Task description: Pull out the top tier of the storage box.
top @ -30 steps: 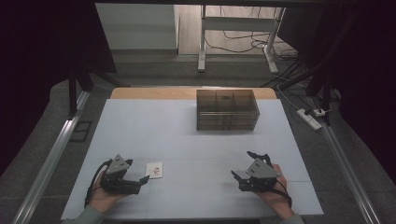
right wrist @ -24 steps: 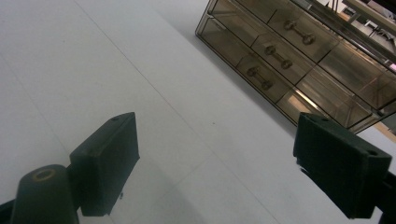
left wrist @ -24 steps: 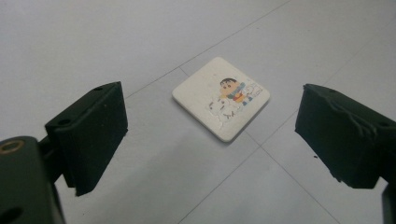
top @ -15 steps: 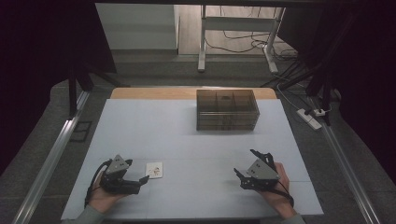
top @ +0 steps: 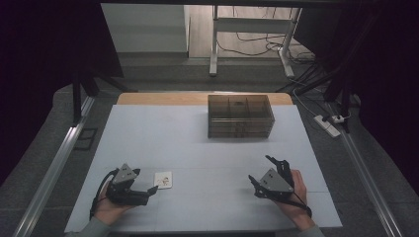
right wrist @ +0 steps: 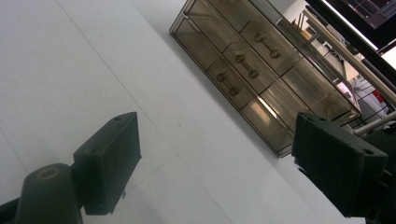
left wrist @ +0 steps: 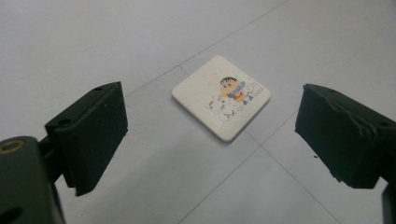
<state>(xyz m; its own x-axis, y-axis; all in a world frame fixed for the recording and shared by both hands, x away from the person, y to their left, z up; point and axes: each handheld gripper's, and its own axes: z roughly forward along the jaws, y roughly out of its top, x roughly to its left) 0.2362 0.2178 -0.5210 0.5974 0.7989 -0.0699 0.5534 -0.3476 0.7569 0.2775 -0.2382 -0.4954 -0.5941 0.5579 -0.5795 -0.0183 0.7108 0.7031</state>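
Right gripper (top: 263,170) has rolled slightly, jaws spread, empty. Left gripper (top: 146,181) unchanged, jaws wide apart, aimed at small white square cartoon-printed tile (left wrist: 221,97) lying flat on white table (top: 197,143), just ahead.

one picture tile (top: 163,179) (cartoon print), one drawer box (top: 240,116), two tools, one table (top: 197,148)

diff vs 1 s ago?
The right gripper has shifted slightly right and toward the table's near edge, jaws open, holding nothing. The left gripper stays open just short of the cartoon tile, not touching it. Tile and smoked drawer box have not moved.
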